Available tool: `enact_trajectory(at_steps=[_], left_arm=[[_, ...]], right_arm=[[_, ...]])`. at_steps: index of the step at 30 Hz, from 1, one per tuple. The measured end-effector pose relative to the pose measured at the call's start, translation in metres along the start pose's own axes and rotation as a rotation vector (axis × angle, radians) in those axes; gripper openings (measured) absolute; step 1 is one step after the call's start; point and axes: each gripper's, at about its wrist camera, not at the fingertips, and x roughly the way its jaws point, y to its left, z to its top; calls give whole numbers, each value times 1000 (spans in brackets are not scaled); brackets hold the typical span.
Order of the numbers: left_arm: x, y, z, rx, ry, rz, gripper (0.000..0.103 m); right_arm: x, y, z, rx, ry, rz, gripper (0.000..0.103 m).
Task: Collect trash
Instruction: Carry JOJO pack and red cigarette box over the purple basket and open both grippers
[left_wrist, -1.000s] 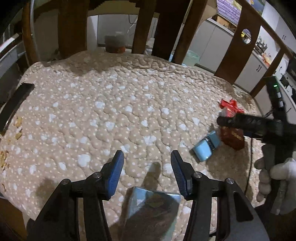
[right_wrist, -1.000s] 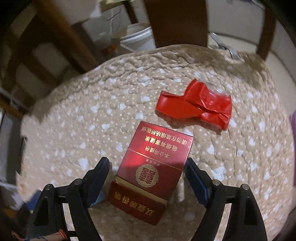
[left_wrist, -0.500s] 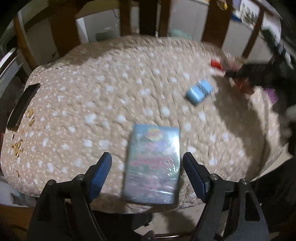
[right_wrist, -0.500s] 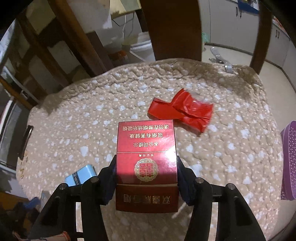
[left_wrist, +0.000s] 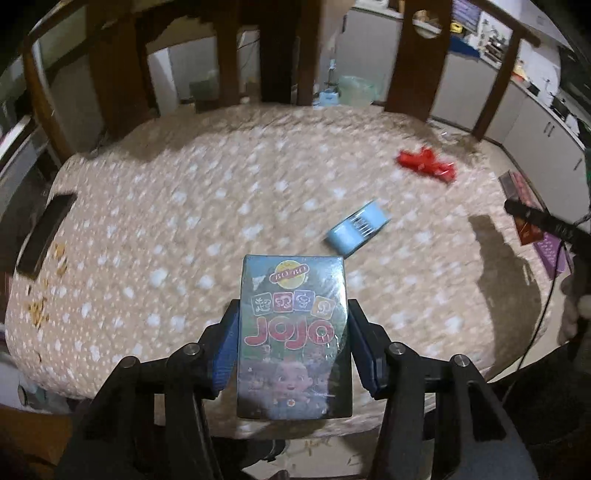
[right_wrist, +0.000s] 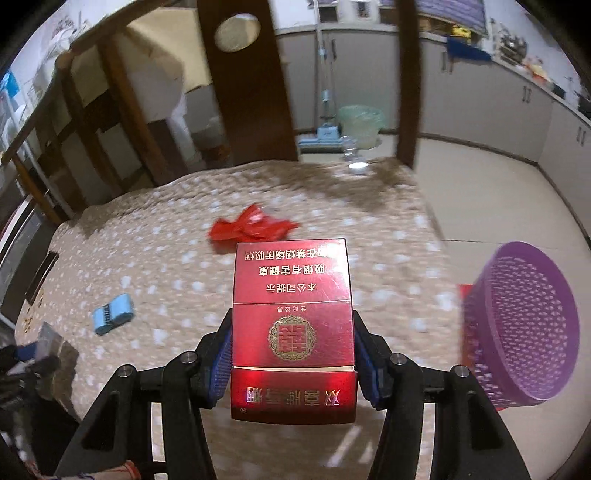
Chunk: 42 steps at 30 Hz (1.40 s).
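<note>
My left gripper (left_wrist: 293, 341) is shut on a blue JOJO card pack (left_wrist: 293, 332) and holds it above the front edge of a beige dotted cushion (left_wrist: 184, 206). My right gripper (right_wrist: 291, 352) is shut on a red cigarette box (right_wrist: 291, 325), lifted above the cushion (right_wrist: 166, 240). A crumpled red wrapper (left_wrist: 426, 164) lies on the cushion at the far right; it also shows in the right wrist view (right_wrist: 251, 229). A small light-blue box (left_wrist: 356, 229) lies mid-cushion, and shows in the right wrist view (right_wrist: 112, 313). A purple mesh basket (right_wrist: 521, 325) stands to the right of the red box.
Dark wooden chair-back slats (left_wrist: 280, 51) rise behind the cushion. A black flat object (left_wrist: 46, 229) and crumbs (left_wrist: 40, 306) lie at the cushion's left edge. White cabinets (right_wrist: 498, 107) and a mop (right_wrist: 325, 122) stand on the floor beyond.
The left gripper closed on the JOJO pack and lifted it. The right gripper closed on the red box, lifted it and swung right, bringing the purple basket into view.
</note>
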Motion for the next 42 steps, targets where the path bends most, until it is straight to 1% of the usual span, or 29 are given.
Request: enact_trajectory(at_steps=[4, 9, 13, 18, 25, 42], left_arm=[[-9, -40, 22, 70, -37, -19, 53], [-6, -93, 47, 153, -59, -30, 53], [-2, -130, 58, 227, -73, -12, 53], [7, -168, 64, 305, -65, 16, 53], [14, -194, 67, 363, -46, 40, 53], [13, -237, 75, 450, -66, 30, 54]], right_arm=[[-8, -34, -2, 47, -39, -24, 60], [-18, -75, -6, 124, -106, -73, 60], [-22, -94, -6, 161, -126, -81, 61], [-25, -101, -7, 185, -128, -64, 61], [-27, -102, -8, 181, -137, -61, 61], [-41, -130, -7, 267, -169, -60, 61]])
